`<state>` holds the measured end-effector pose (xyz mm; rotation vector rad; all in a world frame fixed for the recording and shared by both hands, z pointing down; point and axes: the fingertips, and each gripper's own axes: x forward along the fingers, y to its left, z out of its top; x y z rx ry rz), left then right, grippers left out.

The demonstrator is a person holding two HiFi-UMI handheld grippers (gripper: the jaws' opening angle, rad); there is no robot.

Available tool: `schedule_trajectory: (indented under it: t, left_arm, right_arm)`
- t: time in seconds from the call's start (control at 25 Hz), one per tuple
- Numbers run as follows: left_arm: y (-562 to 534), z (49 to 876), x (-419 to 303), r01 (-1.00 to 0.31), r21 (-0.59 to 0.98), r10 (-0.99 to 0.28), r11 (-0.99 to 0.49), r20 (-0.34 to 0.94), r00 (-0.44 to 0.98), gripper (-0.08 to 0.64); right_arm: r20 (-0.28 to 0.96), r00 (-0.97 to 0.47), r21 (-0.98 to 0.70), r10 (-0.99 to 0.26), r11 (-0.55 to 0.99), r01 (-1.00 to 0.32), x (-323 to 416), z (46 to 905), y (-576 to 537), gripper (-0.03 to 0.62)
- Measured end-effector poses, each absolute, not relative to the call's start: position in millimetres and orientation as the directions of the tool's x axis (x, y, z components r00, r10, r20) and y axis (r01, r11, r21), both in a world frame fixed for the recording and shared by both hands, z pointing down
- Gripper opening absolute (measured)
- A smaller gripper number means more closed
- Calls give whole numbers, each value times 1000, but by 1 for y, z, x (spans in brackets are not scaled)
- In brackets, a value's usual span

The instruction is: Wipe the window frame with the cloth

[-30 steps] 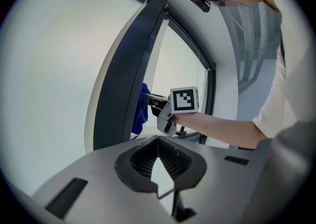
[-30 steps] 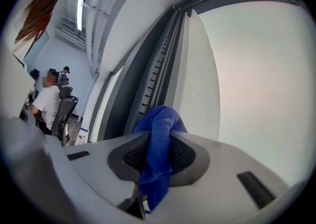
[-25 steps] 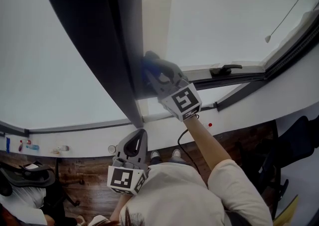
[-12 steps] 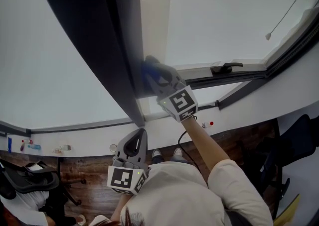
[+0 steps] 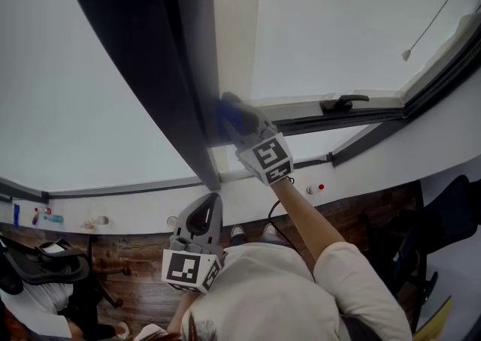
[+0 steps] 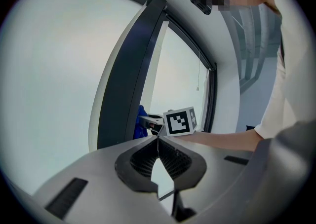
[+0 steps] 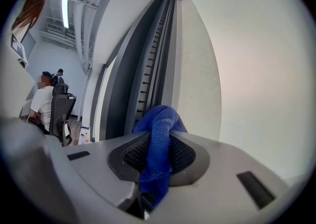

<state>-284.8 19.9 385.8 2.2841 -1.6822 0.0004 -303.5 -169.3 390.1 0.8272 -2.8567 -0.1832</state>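
— Where is the cloth?

— The blue cloth (image 7: 159, 119) is pinched between the jaws of the right hand-held gripper (image 7: 160, 138). A bunched fold pokes out past the jaw tips and a tail hangs down behind them. In the head view the cloth (image 5: 228, 113) is pressed to the window frame (image 5: 180, 69), on the dark upright bar, low down near where that bar meets the bottom rail.

— So the right one is clamped on it. And the frame itself?

— In the right gripper view the window frame (image 7: 148, 70) shows as dark ribbed channels running upward, with a pale strip (image 7: 195, 70) just beside them. The fold touches the lower part of those channels.

— What about the other hand?

— The left hand-held gripper (image 5: 215, 198) hangs lower, near the person's chest and well apart from the cloth. Its own view shows the jaws of the left hand-held gripper (image 6: 158, 139) pressed together with nothing between them, pointed at the same dark bar.

— Anything else around?

— A dark window handle (image 5: 343, 102) sits on the bottom rail to the right. A cord pull (image 5: 404, 55) dangles against the glass. Below runs the white windowsill (image 5: 135, 212), then the wooden floor (image 5: 143, 261) and an office chair (image 5: 49, 255).
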Motion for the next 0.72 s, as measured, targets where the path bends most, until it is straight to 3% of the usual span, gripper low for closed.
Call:
schedule_trajectory:
  t: [0.72]
  left_arm:
    - [25, 383, -280, -934, 249, -938, -256, 169, 302, 9]
  right_arm:
    - [362, -808, 98, -466, 881, -464, -303, 465, -168, 77]
